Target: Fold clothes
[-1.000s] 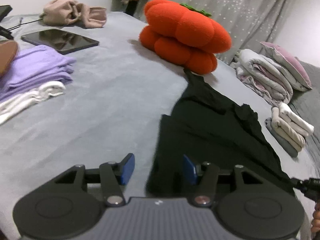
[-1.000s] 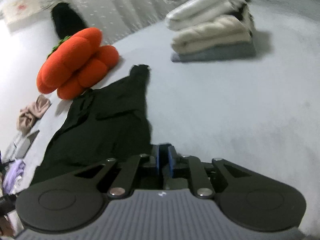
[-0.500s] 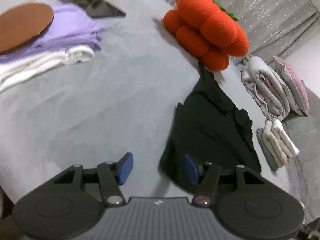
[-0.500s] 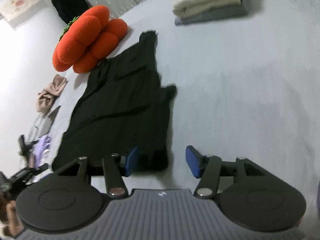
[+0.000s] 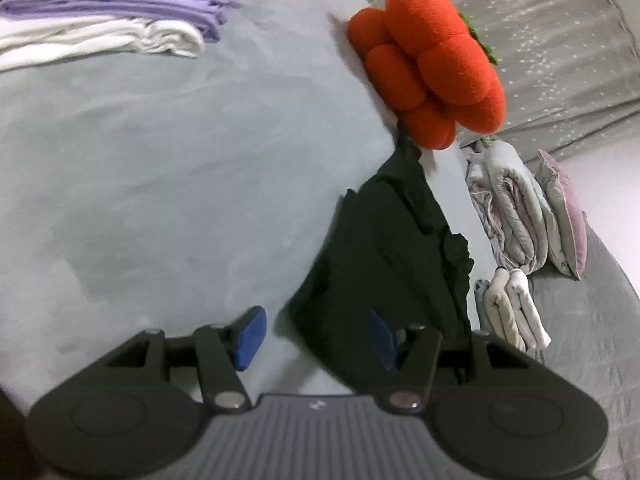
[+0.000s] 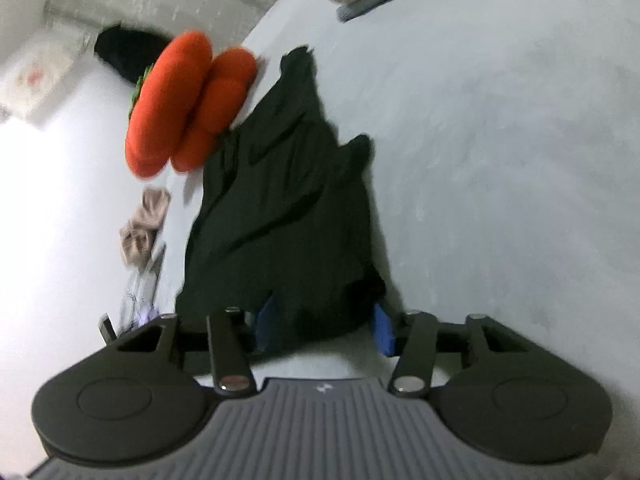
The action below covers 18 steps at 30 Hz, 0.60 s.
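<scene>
A black garment lies spread on the grey bed, its far end reaching the orange plush pumpkin. My left gripper is open over the garment's near left corner, with the cloth edge between its blue pads. In the right wrist view the same garment runs away from me. My right gripper is open, and the garment's near hem lies between its blue pads.
Folded purple and white clothes lie at the far left. Rolled bedding, a pink pillow and a small folded stack lie to the right. A beige garment and the pumpkin lie left of the black garment.
My right gripper opened from shut and moved over the garment's near hem. Both grippers tilted and came closer to the cloth; the left stayed open.
</scene>
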{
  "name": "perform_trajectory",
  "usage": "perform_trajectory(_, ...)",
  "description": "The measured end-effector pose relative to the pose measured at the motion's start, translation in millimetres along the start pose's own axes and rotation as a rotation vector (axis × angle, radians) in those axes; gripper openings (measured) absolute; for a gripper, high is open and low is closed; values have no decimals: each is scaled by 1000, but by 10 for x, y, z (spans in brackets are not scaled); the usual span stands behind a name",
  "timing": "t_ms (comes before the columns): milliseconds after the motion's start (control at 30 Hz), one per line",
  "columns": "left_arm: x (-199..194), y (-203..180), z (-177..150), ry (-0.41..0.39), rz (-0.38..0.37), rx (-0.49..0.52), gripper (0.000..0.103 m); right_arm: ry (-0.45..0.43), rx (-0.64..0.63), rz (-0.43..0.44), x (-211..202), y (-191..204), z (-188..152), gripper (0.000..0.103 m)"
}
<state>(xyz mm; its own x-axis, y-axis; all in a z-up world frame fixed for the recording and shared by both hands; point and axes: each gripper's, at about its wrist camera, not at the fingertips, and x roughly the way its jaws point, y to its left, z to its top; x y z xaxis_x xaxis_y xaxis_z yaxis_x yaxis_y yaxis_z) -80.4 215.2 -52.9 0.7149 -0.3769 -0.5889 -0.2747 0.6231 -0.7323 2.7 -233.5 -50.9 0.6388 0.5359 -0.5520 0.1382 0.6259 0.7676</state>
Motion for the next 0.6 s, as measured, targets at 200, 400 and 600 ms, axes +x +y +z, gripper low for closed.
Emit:
perform_trajectory(200,133,-136,19,9,51,117,7,-12,89,20,13,-165,27,9)
perform_trajectory(400,120,44,155,22,-59,5,3,-19,148,76,-59,-134,49,8)
perform_trajectory(600,3,-23,311,-32,-206,-39,3,-67,123,147,-148,66,137,8)
